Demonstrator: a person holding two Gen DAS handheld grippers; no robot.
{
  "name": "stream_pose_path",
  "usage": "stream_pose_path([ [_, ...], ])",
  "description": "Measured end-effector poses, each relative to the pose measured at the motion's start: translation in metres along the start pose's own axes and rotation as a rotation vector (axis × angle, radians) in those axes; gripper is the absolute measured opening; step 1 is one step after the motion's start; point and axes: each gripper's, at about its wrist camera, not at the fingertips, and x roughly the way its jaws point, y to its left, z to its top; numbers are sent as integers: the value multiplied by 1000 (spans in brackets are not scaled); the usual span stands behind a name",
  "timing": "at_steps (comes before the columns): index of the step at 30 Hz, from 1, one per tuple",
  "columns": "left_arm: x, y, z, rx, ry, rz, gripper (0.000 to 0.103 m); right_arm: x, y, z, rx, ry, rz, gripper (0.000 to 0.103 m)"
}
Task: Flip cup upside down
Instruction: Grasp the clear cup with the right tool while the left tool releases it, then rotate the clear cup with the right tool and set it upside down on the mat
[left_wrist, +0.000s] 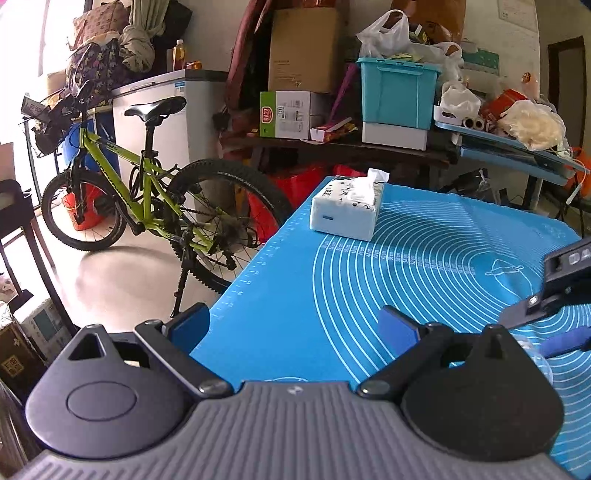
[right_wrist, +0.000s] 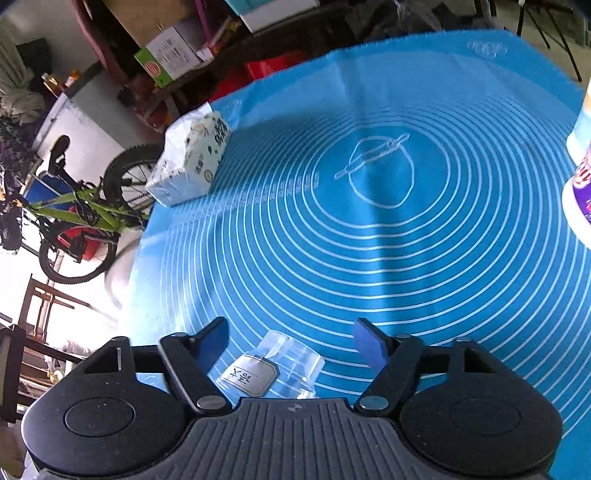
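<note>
Right claw (right_wrist: 291, 345): spread wide, both blue pads (right_wrist: 369, 347) clear of any object, gripping nothing. The clear plastic cup (right_wrist: 275, 371) sits low between the two fingers, close to the claw body, resting on the blue mat (right_wrist: 369, 258) that covers the counter; it carries a white label with printed characters facing the camera. Its narrower end appears to point away from the camera, but whether it stands upright, inverted or lies tilted cannot be told for certain from this angle. Neither pad touches the cup; a gap shows on both sides. Left claw (left_wrist: 301, 325): also spread wide, holding nothing, with only bare mat (left_wrist: 369, 280) between its fingers. In the left wrist view the right claw (left_wrist: 546, 314) enters from the right edge, and a small patch of the cup (left_wrist: 535, 354) shows just beneath it, mostly hidden. A white tissue pack (left_wrist: 347, 210) lies near the far left corner of the mat, well apart from both claws; it shows too in the right wrist view (right_wrist: 190, 160). A white container with purple print (right_wrist: 580, 184) stands at the right edge of the mat, cut off by the frame. A green bicycle (left_wrist: 147, 181) is parked on the floor beside the counter.
</note>
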Motion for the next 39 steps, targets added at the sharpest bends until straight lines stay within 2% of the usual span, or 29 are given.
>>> stream_pose_path([
  [3, 1, -1, 0, 5, 3, -6, 97, 13, 0, 3, 26, 71, 2, 66],
  [6, 2, -2, -1, 6, 3, -9, 97, 18, -2, 3, 46, 97, 11, 64],
  [7, 2, -2, -1, 5, 3, -10, 97, 18, -2, 3, 49, 95, 17, 60],
  [8, 2, -2, -1, 5, 3, -10, 97, 17, -2, 2, 48, 94, 25, 51],
  [15, 2, -1, -1, -2, 4, -6, 97, 11, -1, 0, 45, 74, 38, 49],
  [17, 2, -2, -1, -5, 5, -7, 97, 8, -1, 1, 33, 42, 47, 48],
  [20, 1, -3, -1, -5, 0, -5, 97, -1, 2, 5, -13, -50, 48, 48],
  [24, 0, -4, 0, -4, -9, -6, 97, -6, 20, 2, -212, -249, -70, 48],
  [28, 0, -5, 0, -2, -15, -8, 97, 2, 35, -21, -463, -406, -166, 48],
  [33, -1, -6, 0, -1, -18, -12, 97, 0, 32, -56, -618, -510, -155, 48],
  [34, -1, -7, 0, 0, -18, -13, 97, -2, 33, -63, -650, -524, -157, 45],
  [35, -1, -7, 0, 1, -17, -15, 97, -2, 33, -69, -675, -530, -155, 46],
  [37, -2, -8, 0, 0, -18, -20, 97, -6, 31, -79, -697, -538, -158, 53],
  [39, -4, -9, -1, 3, -20, -23, 97, -9, 29, -83, -695, -542, -156, 55],
])
